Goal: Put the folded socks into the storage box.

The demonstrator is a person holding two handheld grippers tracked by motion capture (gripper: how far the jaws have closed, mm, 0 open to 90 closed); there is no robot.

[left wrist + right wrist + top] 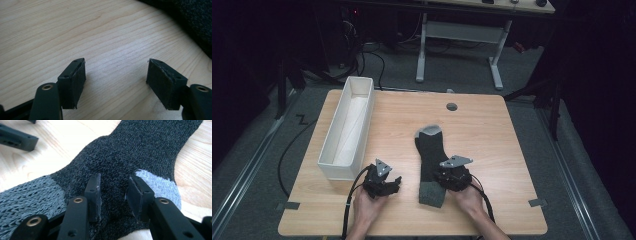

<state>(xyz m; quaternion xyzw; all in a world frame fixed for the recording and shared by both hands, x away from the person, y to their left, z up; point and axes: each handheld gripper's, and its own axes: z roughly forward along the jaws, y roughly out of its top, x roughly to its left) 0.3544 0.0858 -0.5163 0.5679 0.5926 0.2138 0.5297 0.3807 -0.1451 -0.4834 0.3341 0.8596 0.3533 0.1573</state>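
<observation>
Socks: one [430, 162], dark with grey toe and heel, flat on bench [492, 130].
Bins: one white [348, 126].
Left tool [116, 75]: wide, empty.
Right tool [113, 195]: jaws part-open over sock, not pinching.

The sock [429, 155] is dark charcoal, close to black, in a fine flecked knit, with lighter grey patches at the toe, the heel and the cuff (the cuff's grey shows a coarser, ribbed weave in the right gripper view). It lies on a table [492, 130] of pale, honey-coloured wood with long streaks of grain and a small round grey spot [452, 106] near its far edge. The box [347, 127] is white, cream inside. The left gripper [396, 181] and the right gripper [113, 192] are matt black, with brass-coloured rivets at the jaws and a light grey three-cornered plate on top of each. The floor [262, 165] is dull grey.
</observation>
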